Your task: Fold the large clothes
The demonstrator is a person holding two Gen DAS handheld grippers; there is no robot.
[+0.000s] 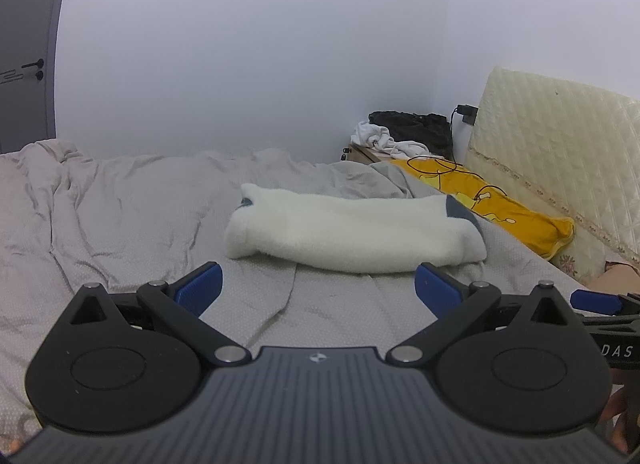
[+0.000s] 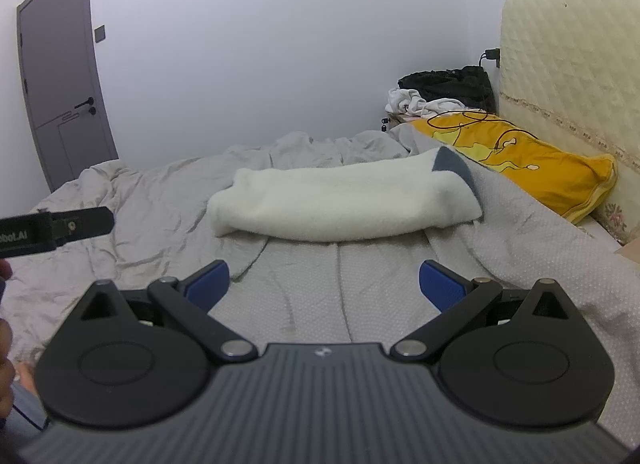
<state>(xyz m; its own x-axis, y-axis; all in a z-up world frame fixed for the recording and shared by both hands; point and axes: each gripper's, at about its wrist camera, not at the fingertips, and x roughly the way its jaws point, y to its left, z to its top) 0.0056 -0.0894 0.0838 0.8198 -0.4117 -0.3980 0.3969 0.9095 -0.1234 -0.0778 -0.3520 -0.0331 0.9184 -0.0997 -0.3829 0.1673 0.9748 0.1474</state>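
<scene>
Your left gripper (image 1: 318,284) and right gripper (image 2: 324,280) both hang with jaws spread wide, holding nothing. The fleece (image 1: 352,228) (folded, white) lies on the duvet (image 1: 120,216) at 12 o'clock, well apart from both.

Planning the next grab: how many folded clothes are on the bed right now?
1. A white fleece garment lies folded across the grey bedding, ahead of both open tools, left tool and right tool. The heap past the yellow pillow may hide more.
</scene>
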